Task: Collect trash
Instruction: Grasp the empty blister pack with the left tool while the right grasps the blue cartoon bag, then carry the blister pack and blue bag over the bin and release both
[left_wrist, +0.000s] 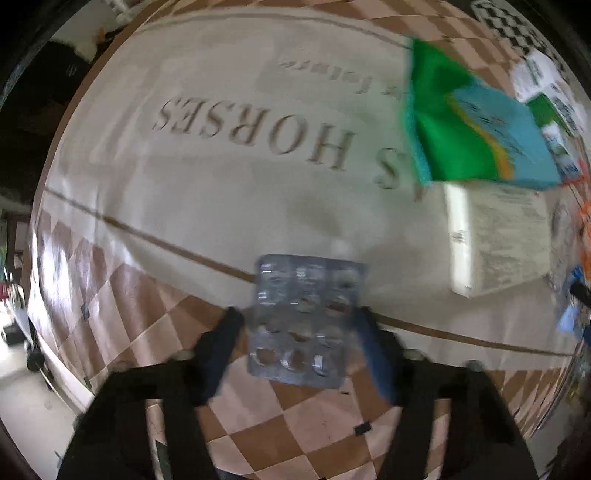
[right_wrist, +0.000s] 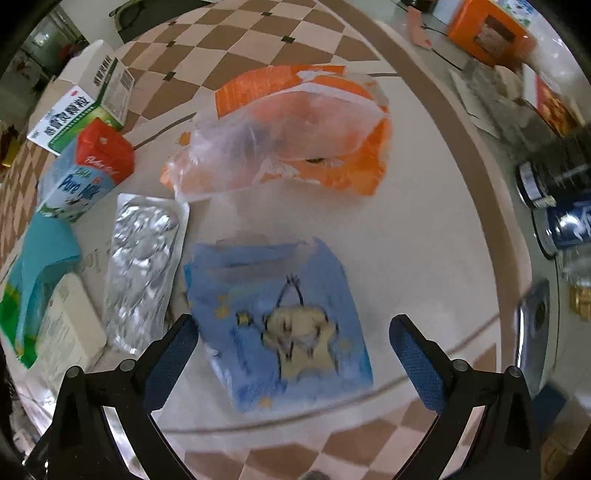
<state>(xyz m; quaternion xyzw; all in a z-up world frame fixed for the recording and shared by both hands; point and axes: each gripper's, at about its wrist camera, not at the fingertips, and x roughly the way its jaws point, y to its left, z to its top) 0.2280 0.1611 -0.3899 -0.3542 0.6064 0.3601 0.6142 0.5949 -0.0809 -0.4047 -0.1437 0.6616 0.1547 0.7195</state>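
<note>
In the left wrist view my left gripper (left_wrist: 297, 317) is shut on a silver blister pack (left_wrist: 304, 317), held above the cream tablecloth (left_wrist: 221, 184). A green-and-teal packet (left_wrist: 476, 129) and a white box (left_wrist: 502, 243) lie at the right. In the right wrist view my right gripper (right_wrist: 291, 328) is open above a blue cartoon wrapper (right_wrist: 280, 325) lying between its fingers. Beyond it lie an orange-and-clear plastic bag (right_wrist: 295, 136), a silver foil pouch (right_wrist: 142, 266), a milk carton (right_wrist: 85, 173), a green-and-white box (right_wrist: 85, 107), the teal packet (right_wrist: 33, 280) and the white box (right_wrist: 66, 328).
The cloth has a brown checkered border (right_wrist: 240, 40). Past the table's right edge in the right wrist view stand dark cans (right_wrist: 561, 199), an orange box (right_wrist: 487, 33) and other clutter. Floor and dark furniture show at the left of the left wrist view (left_wrist: 22, 332).
</note>
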